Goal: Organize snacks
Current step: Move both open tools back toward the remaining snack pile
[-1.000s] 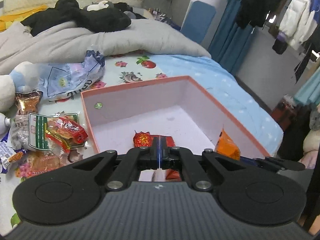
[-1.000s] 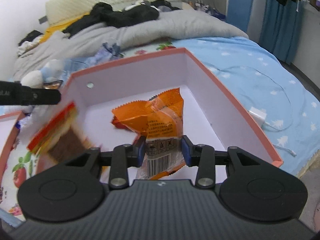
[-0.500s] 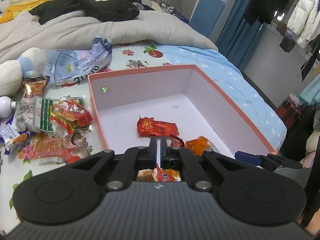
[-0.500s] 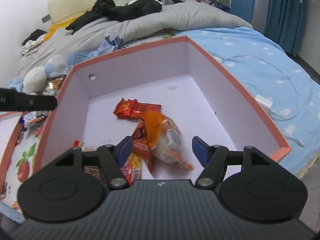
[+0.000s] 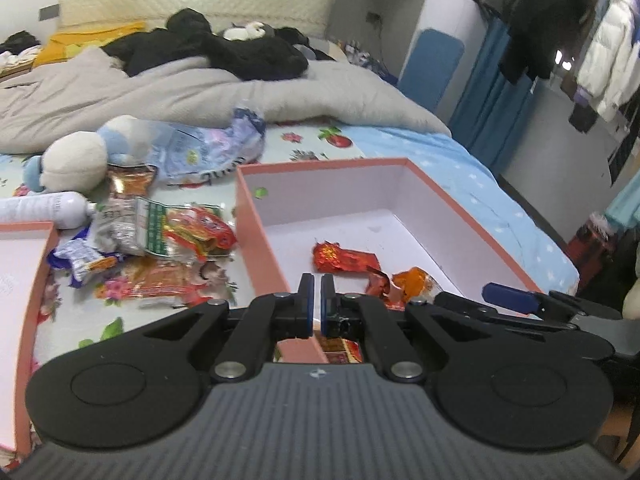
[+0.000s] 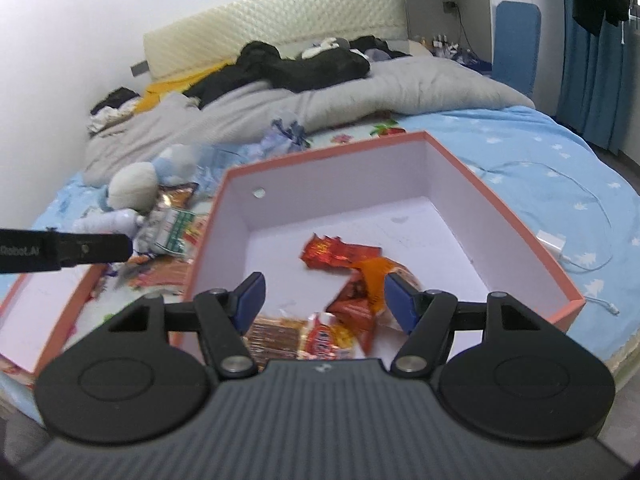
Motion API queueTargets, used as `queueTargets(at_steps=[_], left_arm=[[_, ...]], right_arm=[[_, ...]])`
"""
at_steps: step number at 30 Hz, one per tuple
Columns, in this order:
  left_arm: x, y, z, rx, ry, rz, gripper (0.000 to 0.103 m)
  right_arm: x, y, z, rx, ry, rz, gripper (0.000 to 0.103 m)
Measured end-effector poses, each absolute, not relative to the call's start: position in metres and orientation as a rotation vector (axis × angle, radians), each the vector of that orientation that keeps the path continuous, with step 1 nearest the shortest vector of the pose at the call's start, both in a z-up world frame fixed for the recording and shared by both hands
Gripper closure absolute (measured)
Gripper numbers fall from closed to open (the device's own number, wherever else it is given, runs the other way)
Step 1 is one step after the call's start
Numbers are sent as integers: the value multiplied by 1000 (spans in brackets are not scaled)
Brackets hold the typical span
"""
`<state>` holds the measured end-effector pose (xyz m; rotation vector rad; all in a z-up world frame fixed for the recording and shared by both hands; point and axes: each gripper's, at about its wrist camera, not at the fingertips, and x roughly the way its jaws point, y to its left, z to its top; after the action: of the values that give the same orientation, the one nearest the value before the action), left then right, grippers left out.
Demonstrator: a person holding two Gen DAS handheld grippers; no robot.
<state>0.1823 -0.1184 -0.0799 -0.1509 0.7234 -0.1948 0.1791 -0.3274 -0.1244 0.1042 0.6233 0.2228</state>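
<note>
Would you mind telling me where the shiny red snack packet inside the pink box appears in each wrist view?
Left wrist: the red packet lies on the box floor, just above the shut fingers.
Right wrist: the red packet lies mid-floor, above the open fingers.
Shared landmark: the round hole in the box's far wall.

Pink box open-topped; far half of its floor bare, free to enter from above. Near half taken by a red foil packet, an orange packet and a wafer packet. Box walls block entry from the sides. Left of the box: loose snack pile on the sheet, hemmed in by a plush toy behind and a second pink box at left. Right of the box: blue sheet clear apart from a white charger and cable.
</note>
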Motion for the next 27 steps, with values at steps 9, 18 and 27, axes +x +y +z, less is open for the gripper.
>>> queueTargets(at_steps=[9, 18, 27], left_arm=[[144, -74, -78, -202, 671, -102, 102], [118, -40, -82, -242, 638, -48, 102], [88, -13, -99, -234, 662, -8, 102]], right_arm=[[159, -302, -127, 116, 617, 284, 35], [136, -271, -128, 99, 594, 367, 35], [104, -247, -132, 130, 562, 384, 35]])
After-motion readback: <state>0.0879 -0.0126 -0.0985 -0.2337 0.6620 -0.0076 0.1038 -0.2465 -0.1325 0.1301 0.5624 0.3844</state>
